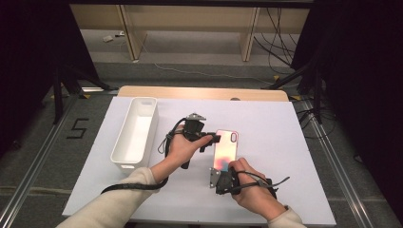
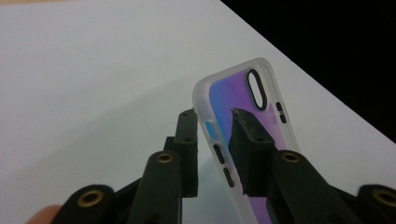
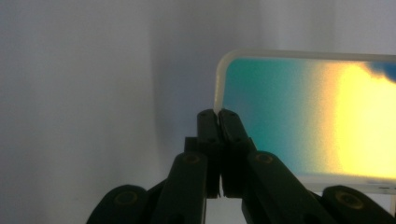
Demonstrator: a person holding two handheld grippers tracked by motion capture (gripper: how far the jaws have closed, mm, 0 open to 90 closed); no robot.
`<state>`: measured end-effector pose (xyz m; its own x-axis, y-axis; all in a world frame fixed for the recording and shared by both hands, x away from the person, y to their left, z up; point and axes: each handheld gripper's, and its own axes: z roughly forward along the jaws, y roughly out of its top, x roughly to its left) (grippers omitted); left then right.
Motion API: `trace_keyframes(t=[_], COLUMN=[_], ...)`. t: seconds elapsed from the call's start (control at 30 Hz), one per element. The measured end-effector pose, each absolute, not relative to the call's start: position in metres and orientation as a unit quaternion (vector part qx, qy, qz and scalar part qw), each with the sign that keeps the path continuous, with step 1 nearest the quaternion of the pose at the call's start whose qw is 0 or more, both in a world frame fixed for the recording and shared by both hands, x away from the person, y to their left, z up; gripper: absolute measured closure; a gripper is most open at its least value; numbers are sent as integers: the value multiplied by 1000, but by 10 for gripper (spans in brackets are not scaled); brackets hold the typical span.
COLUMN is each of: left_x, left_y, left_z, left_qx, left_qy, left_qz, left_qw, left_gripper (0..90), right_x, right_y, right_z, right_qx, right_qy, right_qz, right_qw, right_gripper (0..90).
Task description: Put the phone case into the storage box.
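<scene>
A phone case [image 1: 225,148] with an iridescent pink-blue back and a clear rim is held just above the white table [image 1: 285,142], its camera cutout at the far end. My right gripper [image 1: 219,176] is shut on its near end; in the right gripper view the closed jaws pinch the thin rim of the phone case [image 3: 299,116] at my right gripper [image 3: 217,114]. My left gripper [image 1: 216,138] comes in from the left, open. In the left gripper view the jaws of my left gripper [image 2: 215,116] straddle the button side of the phone case [image 2: 224,93], one on each face, with gaps showing.
A long white bin [image 1: 135,133] stands on the left part of the table, beside the left hand. Black curtains and stand legs flank the table, and cables lie on the floor behind it.
</scene>
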<state>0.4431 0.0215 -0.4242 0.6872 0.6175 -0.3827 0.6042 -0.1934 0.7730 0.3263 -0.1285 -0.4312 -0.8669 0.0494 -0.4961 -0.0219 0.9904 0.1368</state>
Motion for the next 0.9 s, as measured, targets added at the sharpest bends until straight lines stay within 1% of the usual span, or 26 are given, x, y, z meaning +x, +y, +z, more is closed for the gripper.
trace_keyframes(t=[0.1,0.13,0.23,0.37,0.57,0.6,0.9], left_x=[440,439,437,434,431,430,426], left_y=[23,23,24,24,23,23,28], left_z=[-422,-422,-419,-416,-413,-412,-409], left_qx=[766,762,757,751,747,747,742], left_qy=[395,397,397,397,395,394,392], left_qz=[3,1,-11,-19,-20,-20,-18], left_qw=[507,511,519,527,534,536,544], left_gripper=[760,767,789,814,831,832,838], right_x=[327,325,328,327,330,328,329], right_y=[-127,-126,-126,-125,-127,-126,-126], right_z=[-432,-432,-433,-434,-434,-435,-434], right_qx=[5,20,-6,11,0,23,21], right_qy=[963,964,963,964,962,963,962], right_qz=[67,66,64,66,66,70,78], right_qw=[259,257,262,258,265,260,261], right_gripper=[892,893,893,893,892,891,883])
